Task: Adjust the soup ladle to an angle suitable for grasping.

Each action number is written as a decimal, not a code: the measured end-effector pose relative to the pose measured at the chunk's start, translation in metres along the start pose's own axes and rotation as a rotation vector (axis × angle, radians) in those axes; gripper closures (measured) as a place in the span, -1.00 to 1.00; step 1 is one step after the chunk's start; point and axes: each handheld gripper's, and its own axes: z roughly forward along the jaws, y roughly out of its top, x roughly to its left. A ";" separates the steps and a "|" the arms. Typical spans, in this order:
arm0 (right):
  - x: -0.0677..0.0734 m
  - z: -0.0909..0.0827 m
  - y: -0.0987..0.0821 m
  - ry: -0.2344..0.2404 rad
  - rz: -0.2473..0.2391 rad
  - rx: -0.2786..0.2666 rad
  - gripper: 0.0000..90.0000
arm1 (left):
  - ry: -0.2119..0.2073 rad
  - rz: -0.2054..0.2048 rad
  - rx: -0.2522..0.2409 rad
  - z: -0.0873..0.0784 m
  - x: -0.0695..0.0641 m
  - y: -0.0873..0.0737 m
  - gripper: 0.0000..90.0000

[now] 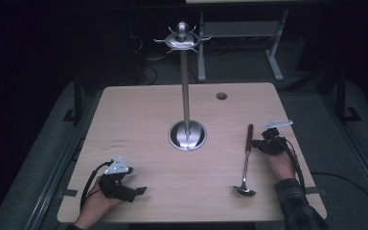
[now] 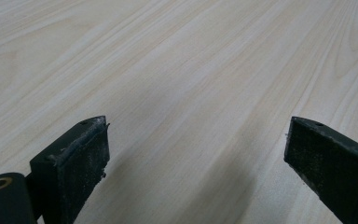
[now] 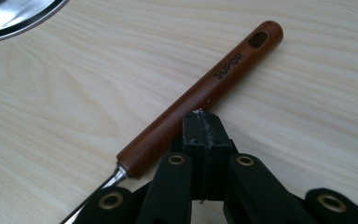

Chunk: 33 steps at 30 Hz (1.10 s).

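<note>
While the ladle [image 1: 246, 163] lies flat on the desk [image 1: 139, 143], its long axis runs from the near edge away toward the far side: steel bowl nearest the person, wooden handle pointing away. The right claw [image 3: 204, 122], pressed shut with nothing between, touches the handle's side. The left claw [image 2: 196, 154] rests wide apart, well away.

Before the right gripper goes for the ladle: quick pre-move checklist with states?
1. Right gripper jaws open for a grasp: not ok, shut, nothing between them.
2. Tip at the ladle handle: ok, right beside the wooden handle; contact cannot tell.
3. Ladle lying flat on the table: ok.
4. Hanging hole in the handle end free: ok.
5. Rack upright, hooks free: ok.
6. Left gripper out of the way: ok, open over bare table.
</note>
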 end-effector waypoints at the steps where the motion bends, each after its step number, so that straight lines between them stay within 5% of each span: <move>1: 0.001 0.001 0.001 0.003 -0.014 0.000 1.00 | 0.000 0.000 -0.001 0.000 0.000 0.000 -0.87; 33: 0.051 0.020 0.014 0.186 -0.172 0.058 1.00 | -0.005 0.005 0.002 0.000 -0.001 0.000 -0.87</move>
